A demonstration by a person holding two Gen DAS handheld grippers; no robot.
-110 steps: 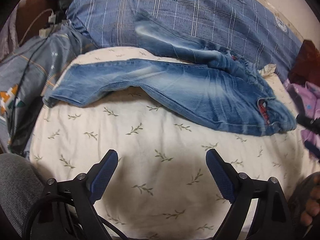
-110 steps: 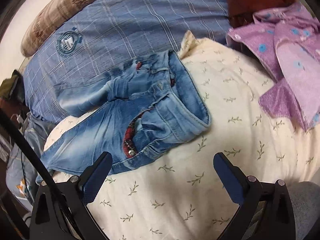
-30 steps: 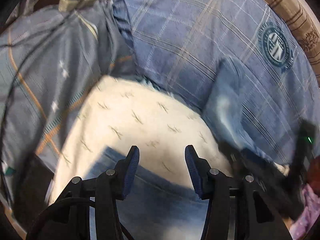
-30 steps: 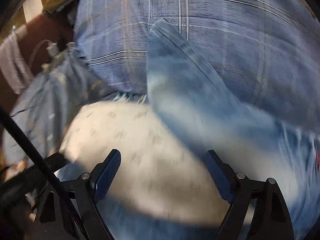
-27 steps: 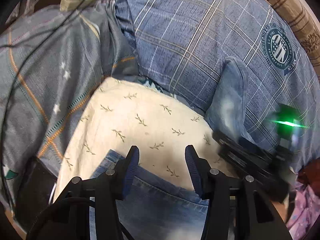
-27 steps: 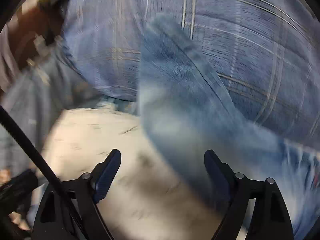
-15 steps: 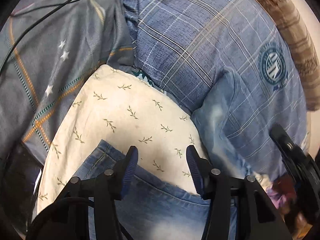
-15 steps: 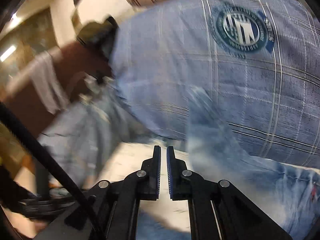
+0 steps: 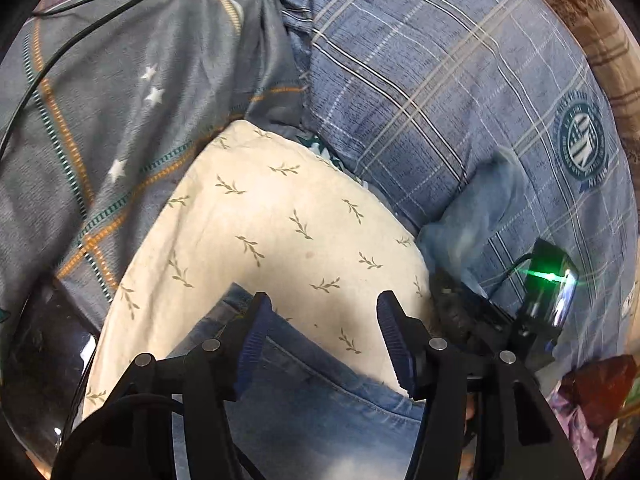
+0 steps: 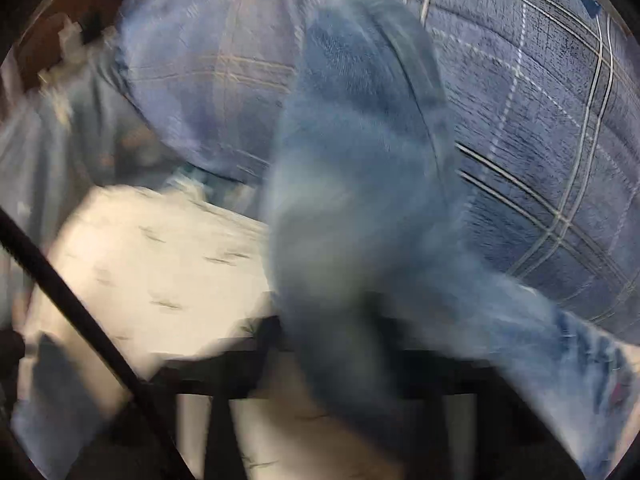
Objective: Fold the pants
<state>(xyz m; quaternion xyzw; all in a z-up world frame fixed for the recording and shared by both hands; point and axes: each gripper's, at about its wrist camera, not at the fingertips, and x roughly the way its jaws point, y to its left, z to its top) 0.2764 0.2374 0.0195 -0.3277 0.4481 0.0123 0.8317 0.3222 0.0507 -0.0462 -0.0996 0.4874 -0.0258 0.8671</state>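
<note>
The faded blue denim pants [image 9: 320, 420] lie spread on a cream bedsheet printed with small leaf sprigs [image 9: 260, 220], and no fold is made yet, as far as these views show. One leg's hem sits at the near edge of the left wrist view, directly under the left hand-held gripper [image 9: 324, 340]; its jaws are spread and opening, with the hem beneath them but not pinched. The other leg [image 10: 360, 200] runs up onto a blue plaid pillow with a round crest [image 9: 440, 100] at the far right. The right hand-held gripper [image 9: 452, 312] is at that leg; its own view is badly blurred, with denim filling the middle. Its jaws read as pressed together, apparently on that leg's cloth. Bringing the legs together and folding them over is all left.
</note>
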